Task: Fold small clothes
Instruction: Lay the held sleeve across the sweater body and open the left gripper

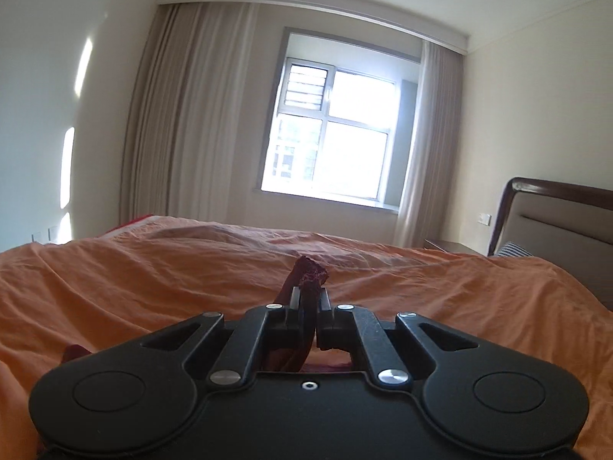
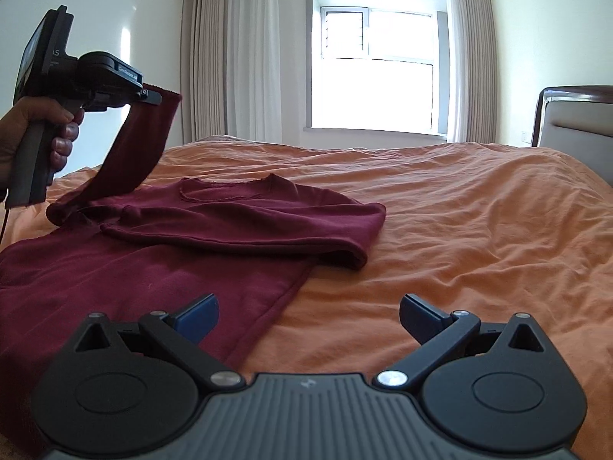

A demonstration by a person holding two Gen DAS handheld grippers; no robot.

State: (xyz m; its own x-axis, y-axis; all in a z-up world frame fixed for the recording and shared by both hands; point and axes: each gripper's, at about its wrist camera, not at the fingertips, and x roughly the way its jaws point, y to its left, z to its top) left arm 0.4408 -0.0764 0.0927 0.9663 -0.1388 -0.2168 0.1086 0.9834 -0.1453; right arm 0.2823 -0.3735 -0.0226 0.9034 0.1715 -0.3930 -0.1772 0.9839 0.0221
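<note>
On the orange bedspread (image 2: 459,211), the maroon long-sleeved top (image 2: 153,268) lies half folded at near left. The left gripper (image 2: 153,96), clenched on its sleeve cuff (image 1: 311,274), lifts that sleeve clear; the right gripper (image 2: 308,320) hovers released, empty. If the thin pinch slips, the sleeve would likely drop crooked and spoil the fold.

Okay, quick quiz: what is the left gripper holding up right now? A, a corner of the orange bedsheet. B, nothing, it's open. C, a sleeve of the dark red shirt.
C: the left gripper is shut on a sleeve of the dark red shirt, lifting it off the bed.
</note>
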